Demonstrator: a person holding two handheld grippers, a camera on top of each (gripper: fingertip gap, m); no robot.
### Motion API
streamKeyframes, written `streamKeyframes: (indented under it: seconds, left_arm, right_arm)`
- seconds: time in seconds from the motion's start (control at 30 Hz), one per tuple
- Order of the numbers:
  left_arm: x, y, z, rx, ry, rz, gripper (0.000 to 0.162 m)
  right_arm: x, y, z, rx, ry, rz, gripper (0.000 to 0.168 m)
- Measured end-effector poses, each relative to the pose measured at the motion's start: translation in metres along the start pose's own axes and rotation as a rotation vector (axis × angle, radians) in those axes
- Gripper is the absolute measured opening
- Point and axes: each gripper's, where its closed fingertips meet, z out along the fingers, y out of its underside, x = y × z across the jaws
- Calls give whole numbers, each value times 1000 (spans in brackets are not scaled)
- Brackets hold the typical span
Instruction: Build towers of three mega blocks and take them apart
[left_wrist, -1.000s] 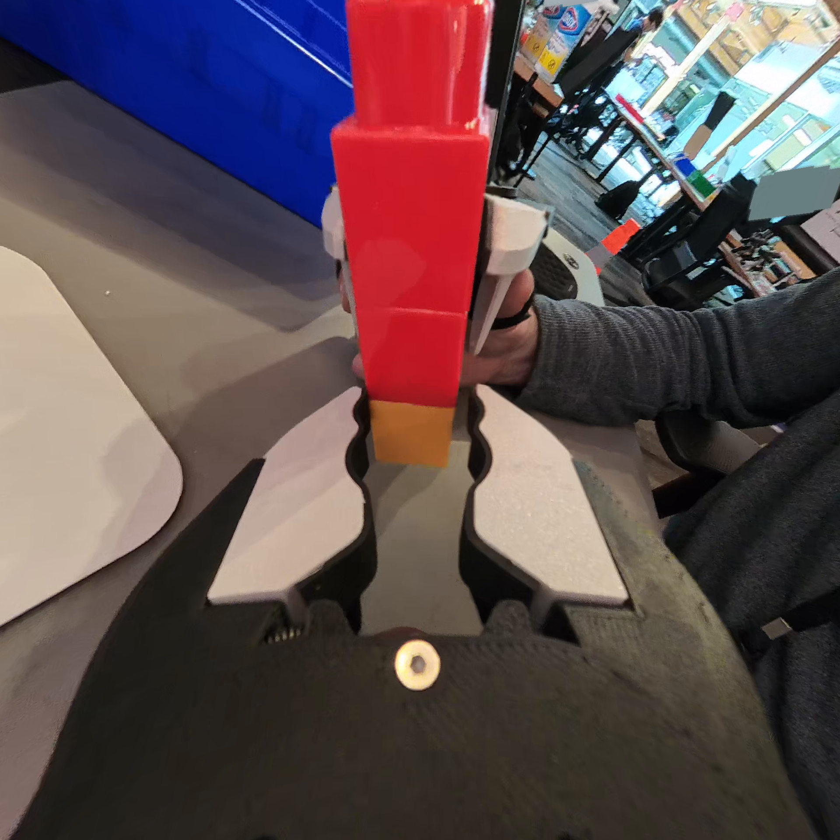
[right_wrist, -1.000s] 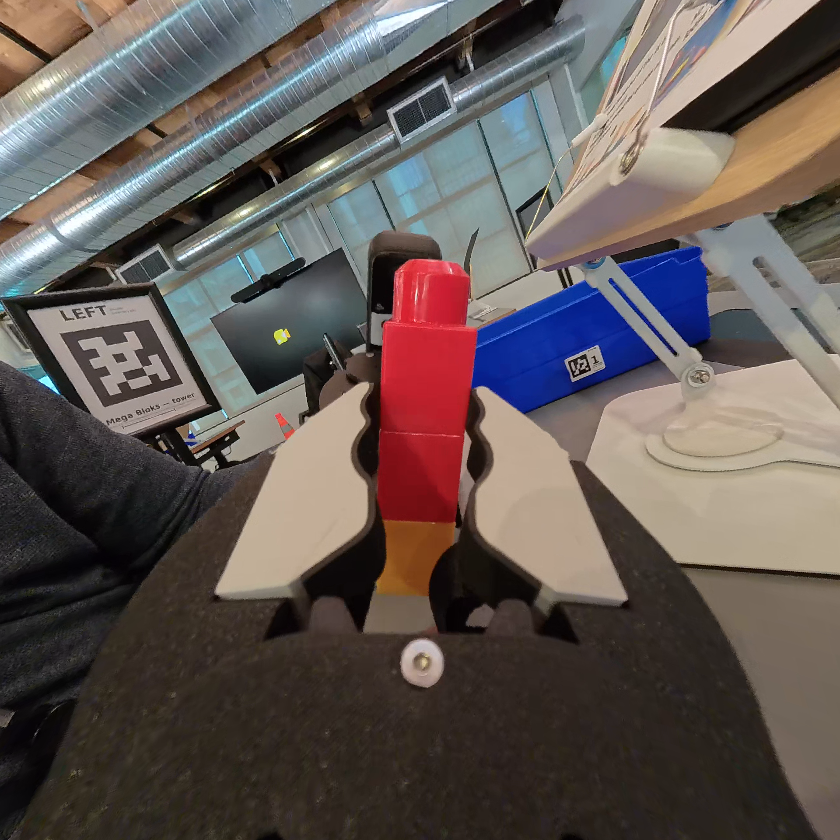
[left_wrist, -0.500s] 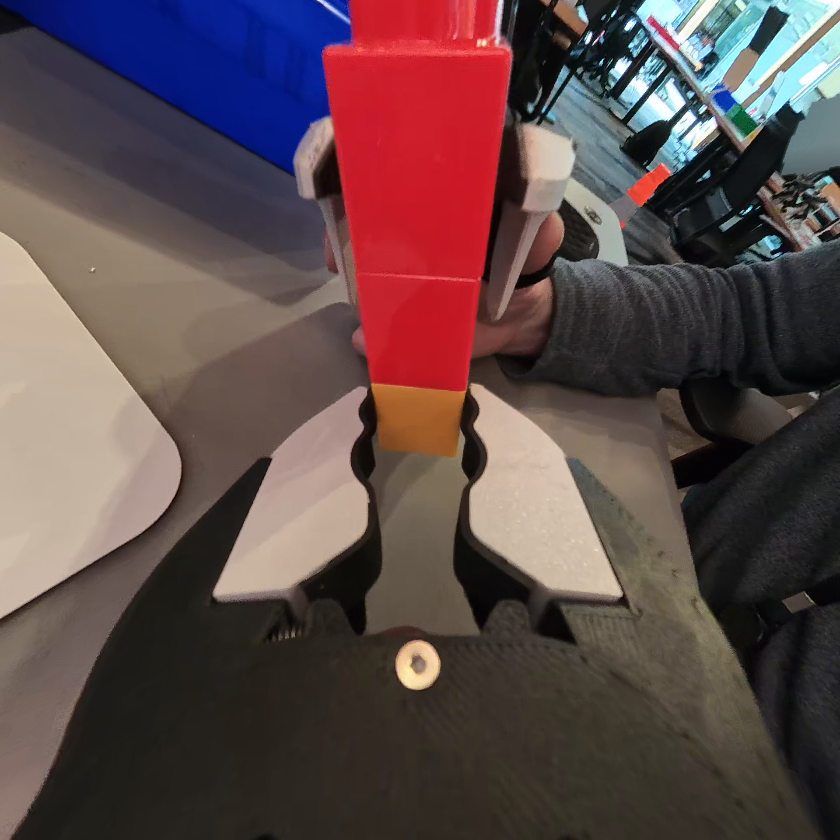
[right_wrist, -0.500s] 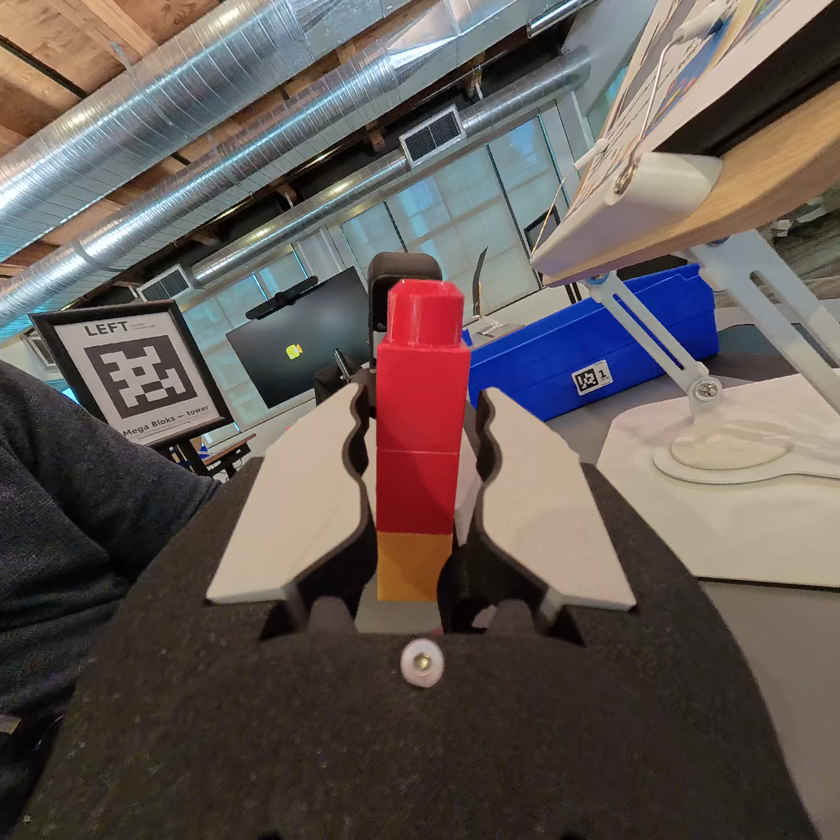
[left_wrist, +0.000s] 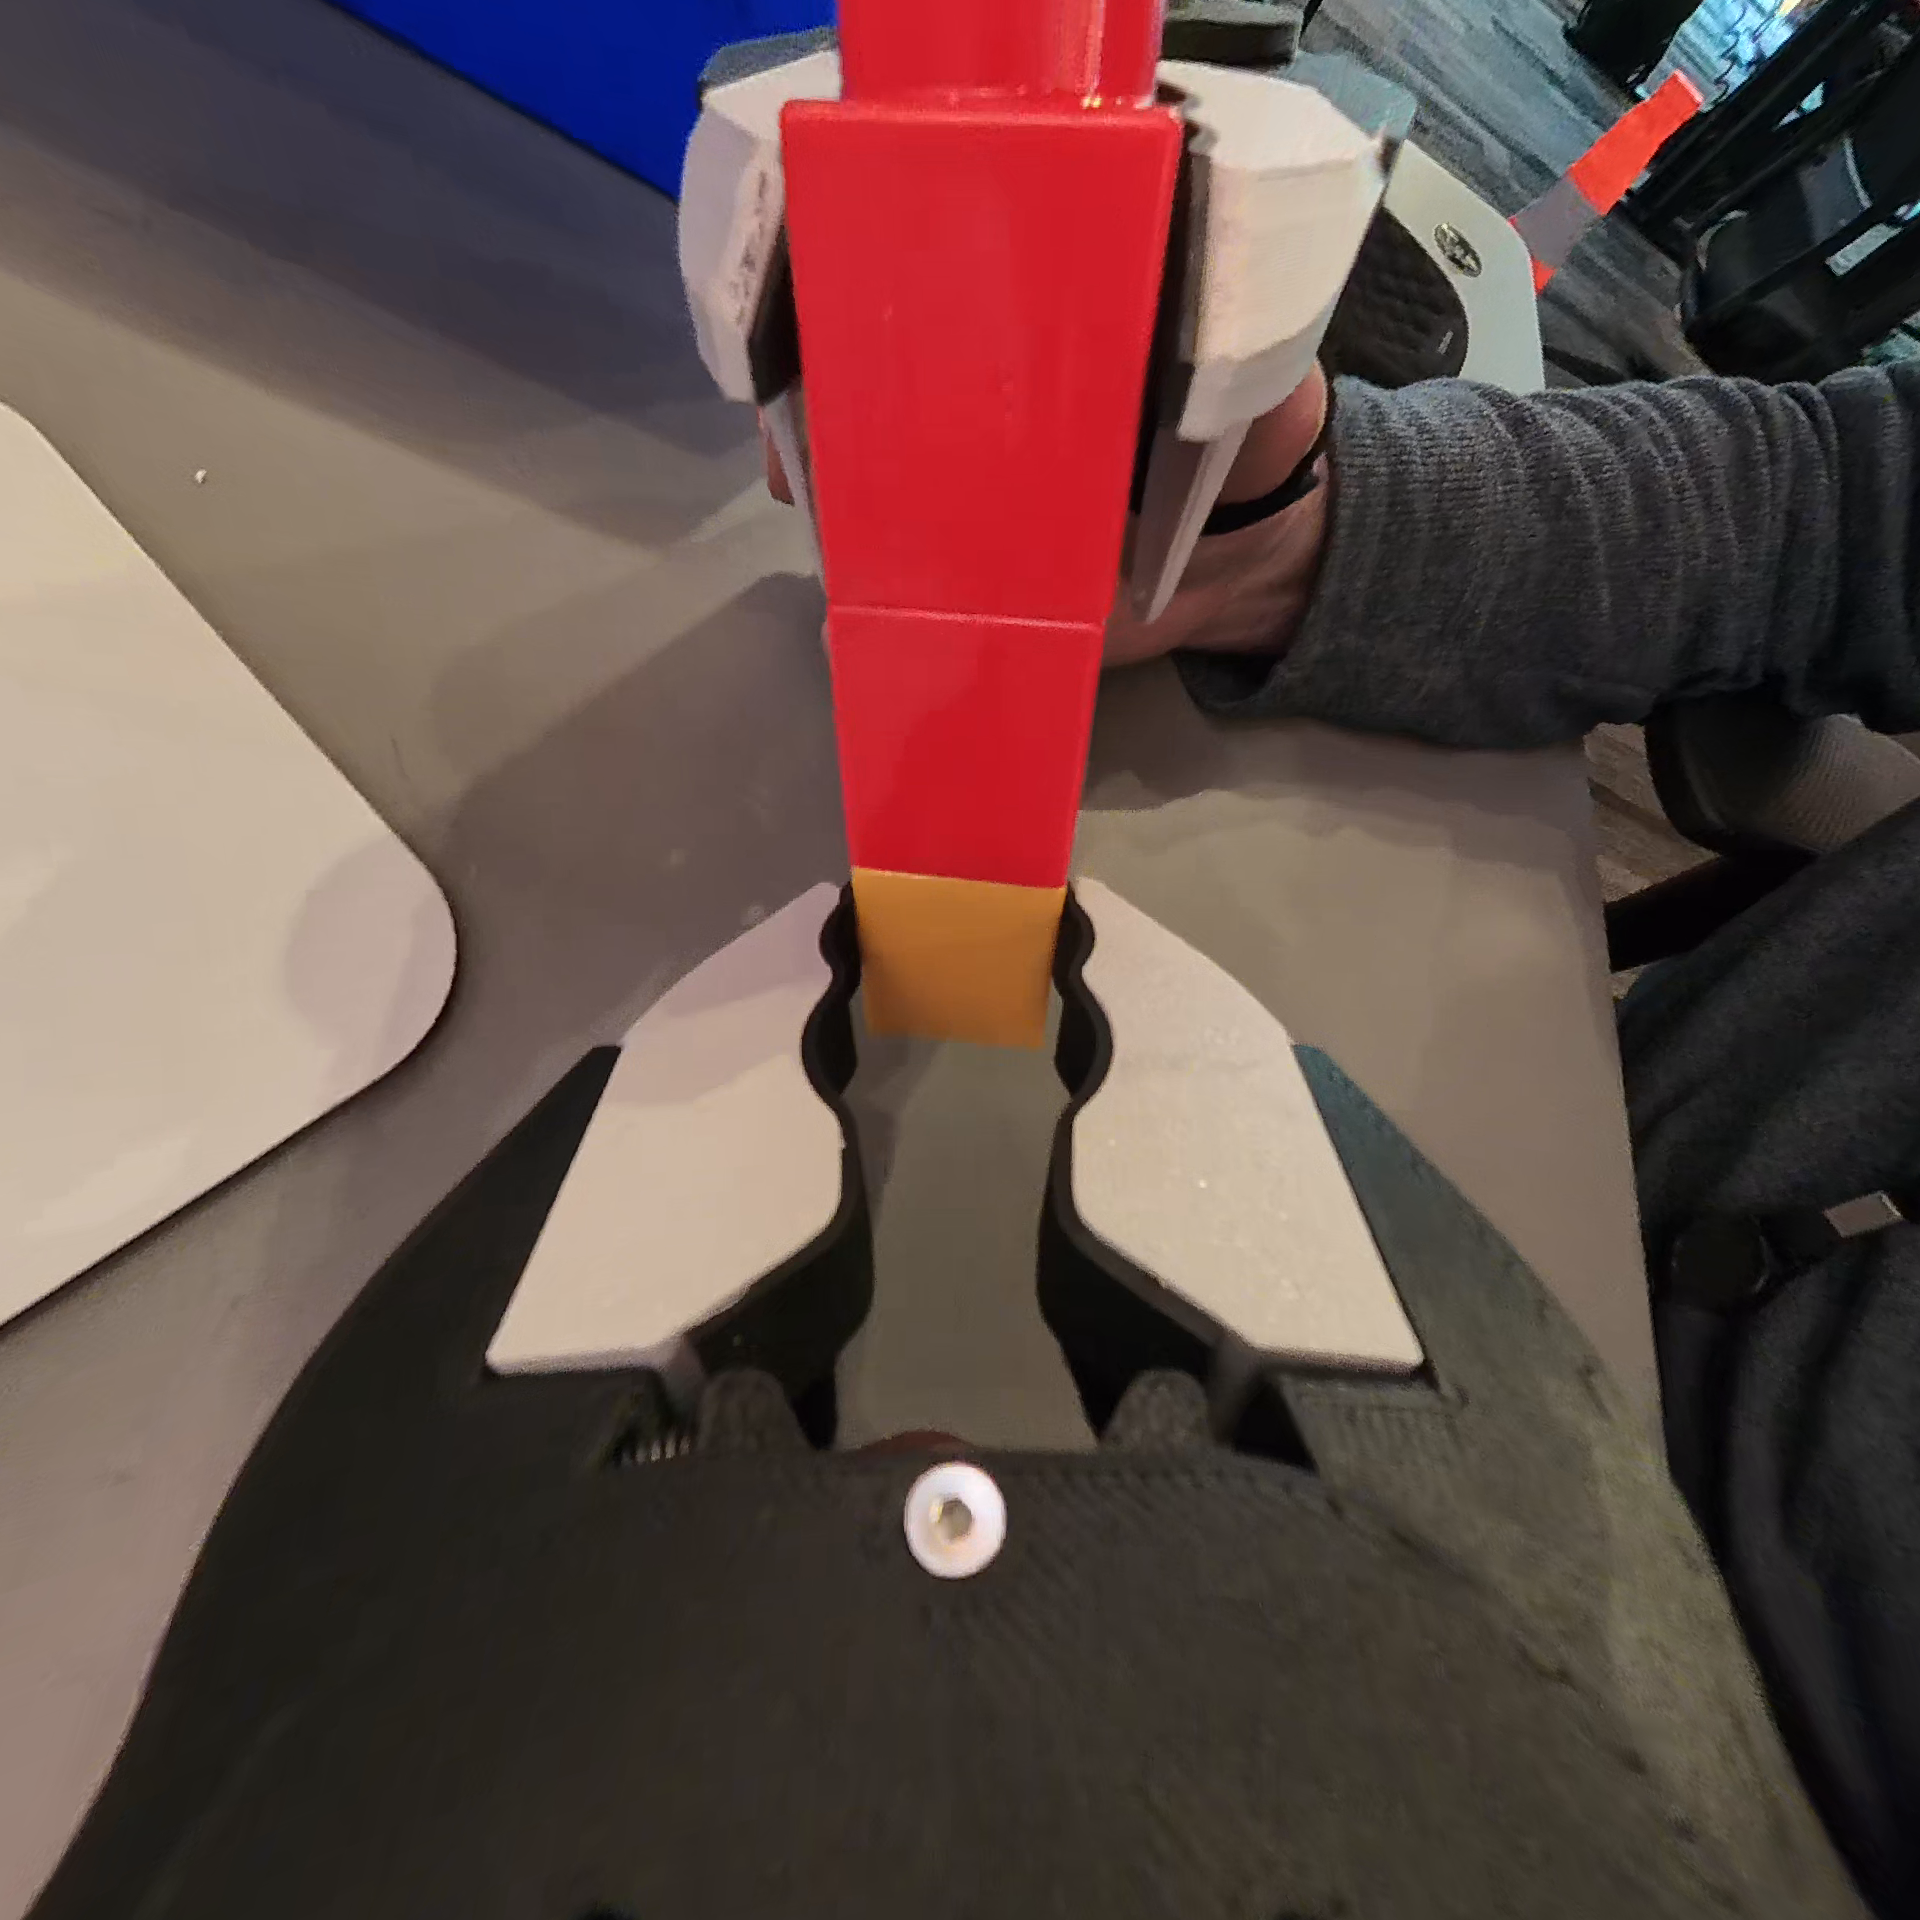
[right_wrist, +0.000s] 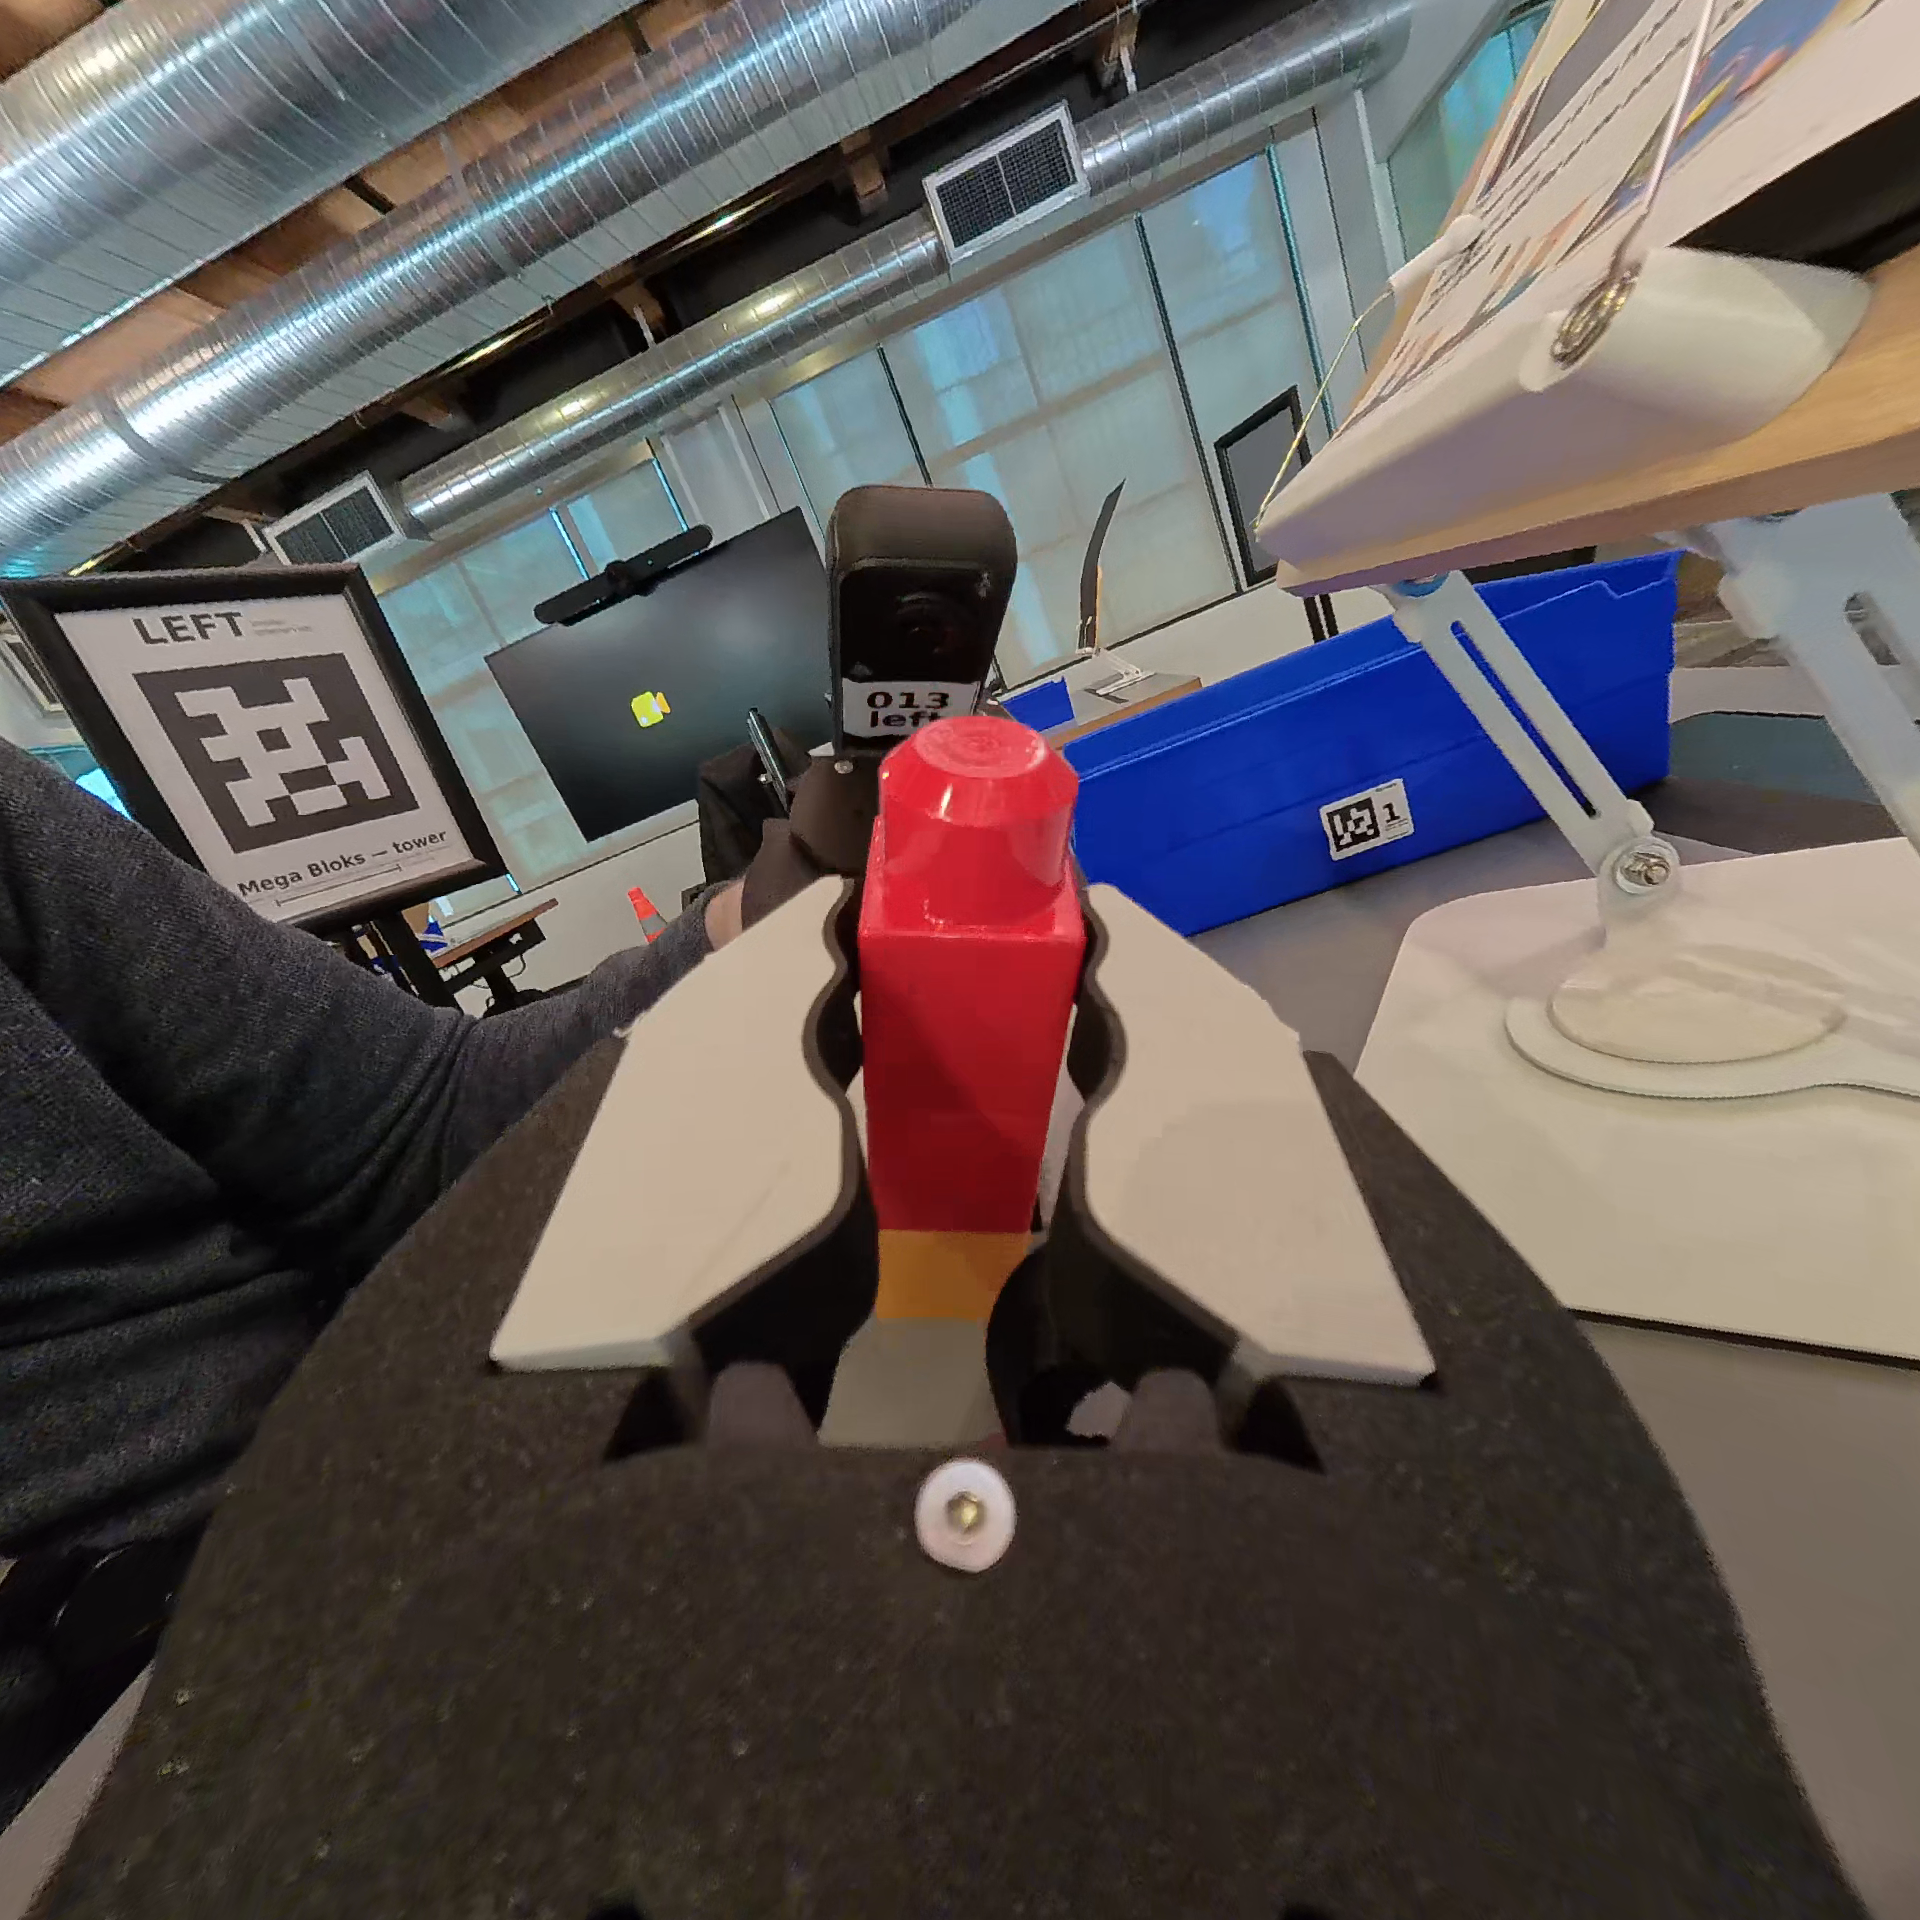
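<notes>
A tower of three blocks stands between my grippers: an orange block (left_wrist: 954, 961) at the bottom, a red block (left_wrist: 961, 743) in the middle and a red top block (left_wrist: 971, 364). My left gripper (left_wrist: 956, 935) has its fingertips closed against the sides of the orange block. My right gripper (right_wrist: 961, 935) is shut on the red top block (right_wrist: 961, 1049); its white fingers (left_wrist: 1283, 239) show clamping that block in the left wrist view. The orange block (right_wrist: 940, 1273) shows low between the right jaws. I cannot tell whether the tower rests on the grey table (left_wrist: 520, 644).
A blue bin (right_wrist: 1351, 769) stands at the back of the table. A white mat (left_wrist: 156, 831) lies to the left, and a white stand base (right_wrist: 1683, 1023) sits on a mat (right_wrist: 1662, 1195). A person's grey sleeve (left_wrist: 1558, 551) reaches in. A framed marker sign (right_wrist: 260, 727) stands behind. My hands' fingertips stand some 8 cm from each other.
My left gripper has moved closer and its fingers have closed onto the orange block. My right gripper has tilted so the top stud is seen more from above; it still holds the red block.
</notes>
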Motion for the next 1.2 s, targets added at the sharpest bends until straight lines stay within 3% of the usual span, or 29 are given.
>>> streamKeyframes:
  seconds: [0.33, 0.47, 0.57, 0.67, 0.83, 1.0, 1.2]
  left_arm:
    - [1, 5, -19, -27, -17, 27, 35]
    - [3, -16, -46, 126, 27, 3, 41]
    - [1, -30, -69, 249, 18, 9, 20]
    - [1, -42, -85, 372, 51, -5, 0]
    - [-12, -44, -88, 406, 3, -25, 0]
    - [-14, -44, -81, 406, 1, -25, 0]
    - [-18, -41, -75, 404, 4, -35, 0]
  right_arm:
    - [-6, 6, 8, -74, 25, -53, 36]
    - [-21, -23, 6, -88, 95, -131, 36]
    - [-39, -65, -10, -93, 156, -202, 36]
    - [-35, -113, -49, -96, 306, -273, 36]
    - [42, -174, -169, -125, 835, -396, 36]
    - [128, -182, -256, -149, 1161, -332, 36]
    - [200, -162, -277, -234, 1313, -298, 37]
